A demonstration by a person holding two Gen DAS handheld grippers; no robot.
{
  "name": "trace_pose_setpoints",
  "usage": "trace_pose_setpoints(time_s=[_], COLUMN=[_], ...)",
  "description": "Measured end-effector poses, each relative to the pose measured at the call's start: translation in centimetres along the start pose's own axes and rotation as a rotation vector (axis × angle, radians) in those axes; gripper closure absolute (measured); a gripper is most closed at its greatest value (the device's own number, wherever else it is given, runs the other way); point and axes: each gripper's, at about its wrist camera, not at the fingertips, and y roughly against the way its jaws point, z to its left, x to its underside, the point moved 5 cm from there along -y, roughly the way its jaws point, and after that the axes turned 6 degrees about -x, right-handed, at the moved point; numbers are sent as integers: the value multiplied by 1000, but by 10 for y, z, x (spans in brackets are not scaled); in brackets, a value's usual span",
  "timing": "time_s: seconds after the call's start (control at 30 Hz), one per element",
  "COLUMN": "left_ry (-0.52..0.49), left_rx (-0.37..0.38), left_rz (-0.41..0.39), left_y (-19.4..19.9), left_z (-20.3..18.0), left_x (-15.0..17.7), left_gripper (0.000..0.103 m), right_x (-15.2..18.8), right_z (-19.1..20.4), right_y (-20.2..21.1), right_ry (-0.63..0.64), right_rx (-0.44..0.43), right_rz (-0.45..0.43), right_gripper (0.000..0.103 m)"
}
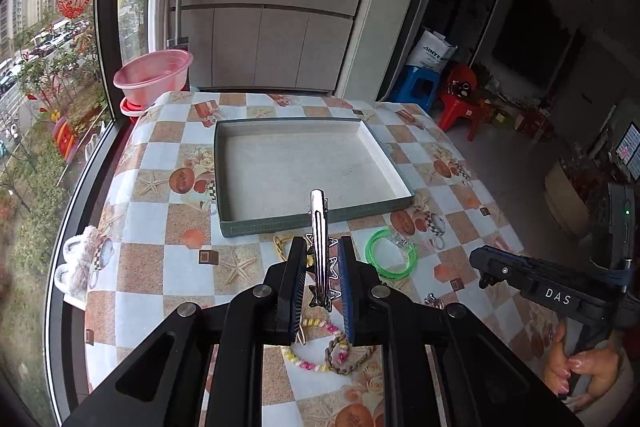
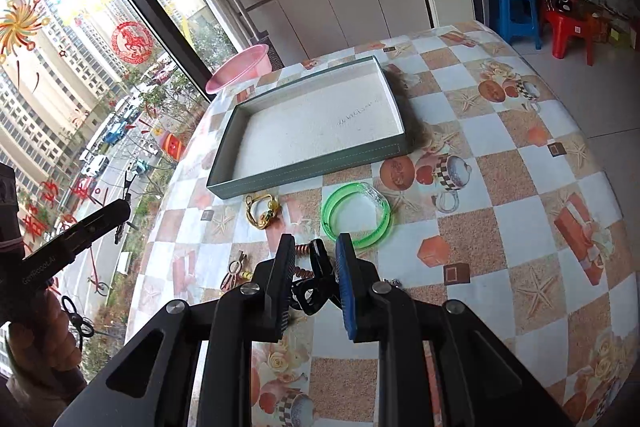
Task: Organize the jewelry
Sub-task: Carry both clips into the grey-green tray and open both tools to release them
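Left gripper (image 1: 322,267): fingers closed on a silver hair clip (image 1: 319,227) with star-shaped trim, held lengthwise, tip sticking out forward past the fingertips, clear of the bench (image 1: 160,267).

Right gripper (image 2: 316,271): fingers clamped on a black hair clip (image 2: 318,279), also off the bench surface. A coiled copper-coloured piece (image 2: 301,261) shows right behind it; can't tell whether it is part of the clip or lying on the bench.

Tray (image 1: 256,223): shallow, green outside, pale lining, nothing in it. It sits mid-bench, toward the far edge, window side.

On the bench along the tray's near wall:
- yellow cord bracelet (image 2: 262,213), just off the tray's near-left corner
- green bangles (image 2: 354,215), two stacked rings with a clear piece at the top, to the right of the yellow one, apart from the tray

Nearer the near edge:
- braided bracelet with pink, yellow and white beads (image 1: 320,355), below the left fingers in the left wrist view
- small pink-and-metal item (image 2: 232,273), left of the right fingers; too small to identify

Right gripper body is visible at the right edge of the left wrist view, with a hand (image 1: 576,367) on its handle. Pink basin (image 1: 154,71) sits beyond the bench's far-left corner, by the window.
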Motion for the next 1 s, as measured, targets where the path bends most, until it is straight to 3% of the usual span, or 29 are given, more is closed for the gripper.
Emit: trace_pose_setpoints(time_s=[0.27,0.5,0.77,1.0], left_ry=[7,-4,-18,-43], left_rx=[-60,-129,-233,-279], left_rz=[-59,-44,52,101], left_y=[-36,-110,-210,-253], left_z=[7,15,32,41], left_x=[-73,-104,-83,-66], left_gripper=[74,74,74,74], right_x=[-98,-149,-157,-149], right_z=[13,8,-25,-48], right_y=[-19,-72,-161,-220], right_ry=[37,37,-11,-20], right_rx=[4,19,38,74], right_rz=[-11,12,88,145], right_gripper=[80,80,80,80])
